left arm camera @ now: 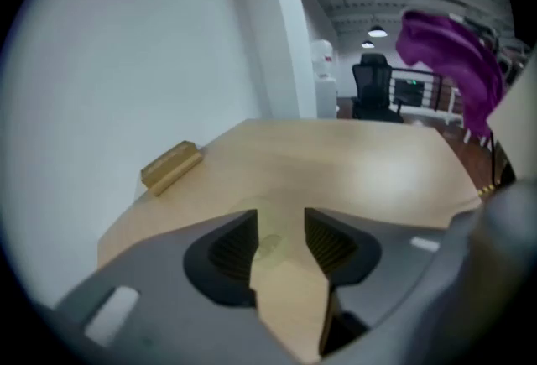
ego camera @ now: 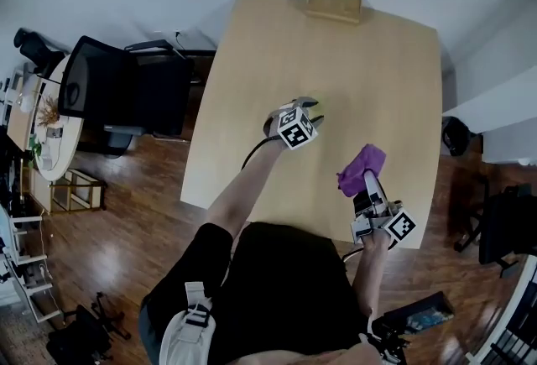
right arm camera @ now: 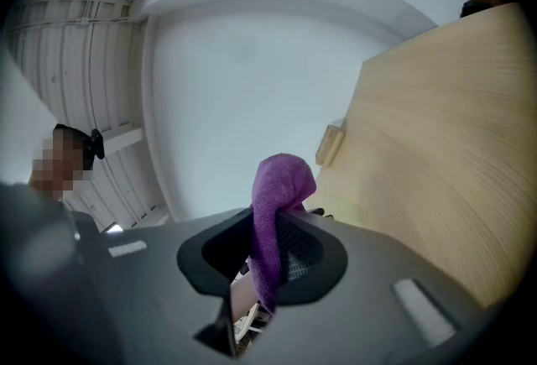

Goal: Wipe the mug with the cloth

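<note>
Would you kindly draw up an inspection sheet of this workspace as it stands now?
Surface: light wooden table, no spills seen.
Job's things: pale greenish mug at mid-table by the left tool; purple cloth raised to its right, apart from it.
Clutter: wooden block at the table's far edge.
Tools: left tool, jaws narrowly apart on a pale part that looks like the mug; right tool, shut on the cloth.
Cables: dark cable runs from the left tool back over the near edge.
Surroundings: black office chair to the left, on a wooden floor.
</note>
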Tool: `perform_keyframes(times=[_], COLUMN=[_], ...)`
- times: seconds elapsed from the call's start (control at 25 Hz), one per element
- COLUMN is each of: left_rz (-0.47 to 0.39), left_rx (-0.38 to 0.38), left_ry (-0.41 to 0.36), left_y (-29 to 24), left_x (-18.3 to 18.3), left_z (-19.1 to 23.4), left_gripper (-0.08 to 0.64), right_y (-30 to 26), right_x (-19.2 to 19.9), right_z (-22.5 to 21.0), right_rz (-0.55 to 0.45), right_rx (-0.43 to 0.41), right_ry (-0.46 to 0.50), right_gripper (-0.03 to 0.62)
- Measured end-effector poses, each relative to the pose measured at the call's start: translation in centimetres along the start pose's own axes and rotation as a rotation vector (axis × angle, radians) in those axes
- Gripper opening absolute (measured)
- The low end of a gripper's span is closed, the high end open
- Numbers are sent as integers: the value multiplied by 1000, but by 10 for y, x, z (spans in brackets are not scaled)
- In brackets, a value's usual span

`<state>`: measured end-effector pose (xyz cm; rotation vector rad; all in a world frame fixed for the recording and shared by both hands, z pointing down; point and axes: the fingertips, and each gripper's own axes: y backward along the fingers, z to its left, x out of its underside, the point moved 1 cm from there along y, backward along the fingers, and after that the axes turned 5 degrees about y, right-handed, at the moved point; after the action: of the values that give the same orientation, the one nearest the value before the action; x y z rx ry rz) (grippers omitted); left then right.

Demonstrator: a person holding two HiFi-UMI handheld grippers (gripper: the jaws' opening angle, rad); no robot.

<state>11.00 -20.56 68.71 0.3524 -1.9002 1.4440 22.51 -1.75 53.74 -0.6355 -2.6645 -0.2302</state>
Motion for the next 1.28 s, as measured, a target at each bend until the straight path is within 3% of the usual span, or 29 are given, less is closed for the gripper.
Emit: perform_keyframes(times=[0.16, 0.24, 0.28, 0.32, 0.4, 0.48, 0.56, 0.6, 0.68, 0.8, 1.0, 1.12, 1.28], left_rz=[182, 200, 188, 159, 36, -176, -428, -540, -694, -788, -908, -919, -902], left_rx=[65, 47, 46, 58, 130, 256, 402, 468, 544, 551, 537, 490, 452], left_ry=[-161, -163, -123, -45, 244, 625, 913, 1004, 1100, 1106, 985, 900, 781], left_y=[-34, -41, -42, -41, -30, -5, 23, 38, 70, 112, 186, 214, 220], left_x=[18, 19, 19, 17, 11, -2, -12, -15, -15, -12, -13, -4, -16], left_z=[-6, -4, -2, 0, 5, 9, 10, 9, 5, -9, -42, -57, -78], left_gripper=[180, 89, 57, 49, 44, 43, 43, 43, 43, 43, 44, 44, 43], right_y=[-9, -11, -11, -12, -14, -17, -21, -24, -33, -55, -106, -135, -146], right_x=[-6, -9, -9, -9, -7, -5, -1, 2, 9, 19, 47, 84, 112], right_z=[4, 4, 2, 0, -3, -3, -3, -3, -2, 10, 56, 92, 91], right_rz=[-6, -5, -4, -1, 11, 18, 33, 46, 74, 156, 338, 433, 581], right_rx=[17, 29, 35, 40, 43, 35, 33, 34, 37, 45, 70, 19, 4], right_ry=[26, 29, 29, 31, 37, 32, 31, 37, 54, 160, 512, 707, 909], right_gripper=[64, 64, 64, 64, 64, 64, 64, 64, 64, 64, 64, 64, 64])
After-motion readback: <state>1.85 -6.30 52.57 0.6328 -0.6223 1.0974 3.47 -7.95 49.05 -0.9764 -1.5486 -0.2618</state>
